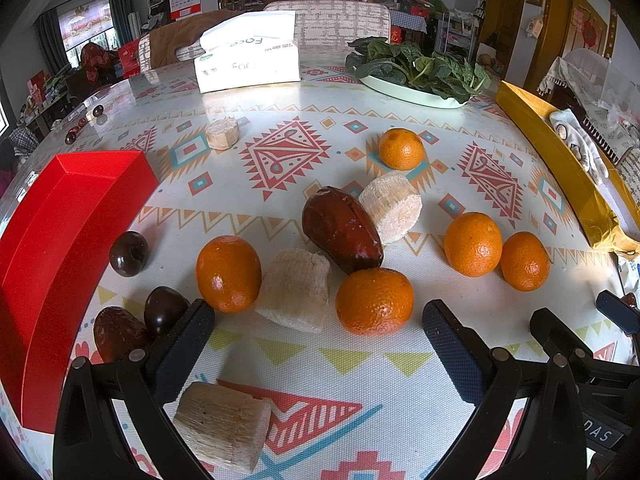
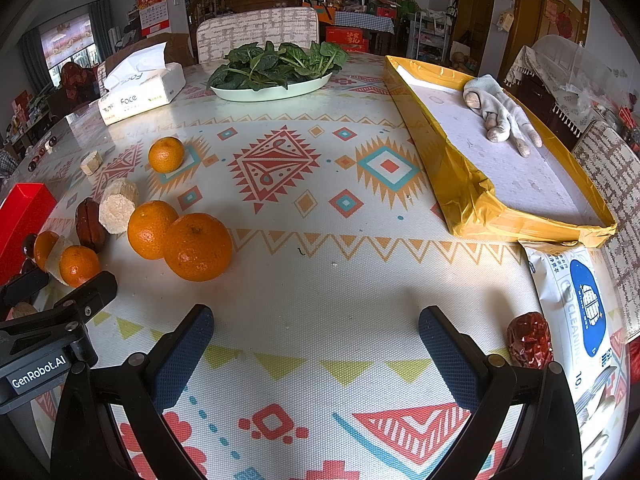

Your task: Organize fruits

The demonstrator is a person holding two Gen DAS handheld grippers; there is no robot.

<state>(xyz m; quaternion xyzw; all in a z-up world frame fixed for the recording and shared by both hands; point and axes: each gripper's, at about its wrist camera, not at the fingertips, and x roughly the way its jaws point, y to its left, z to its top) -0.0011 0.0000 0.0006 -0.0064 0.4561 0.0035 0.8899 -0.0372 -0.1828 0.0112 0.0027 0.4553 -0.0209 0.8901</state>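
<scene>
Several oranges lie on the patterned tablecloth; the nearest orange (image 1: 374,300) sits just ahead of my left gripper (image 1: 316,344), which is open and holds nothing. Pale sugarcane pieces (image 1: 296,290) and a large red date (image 1: 340,228) lie among them, and another cane piece (image 1: 224,424) lies below the left finger. Small dark dates (image 1: 164,310) sit beside the red box (image 1: 60,240) on the left. My right gripper (image 2: 316,344) is open over bare cloth, two oranges (image 2: 197,246) ahead to its left. A wrinkled red date (image 2: 528,344) lies by its right finger.
A yellow-walled box (image 2: 480,200) with a grey glove (image 2: 500,116) in it runs along the right. A wipes pack (image 2: 576,312) lies at its near end. A plate of spinach (image 2: 276,64) and a tissue box (image 2: 140,88) stand at the far side.
</scene>
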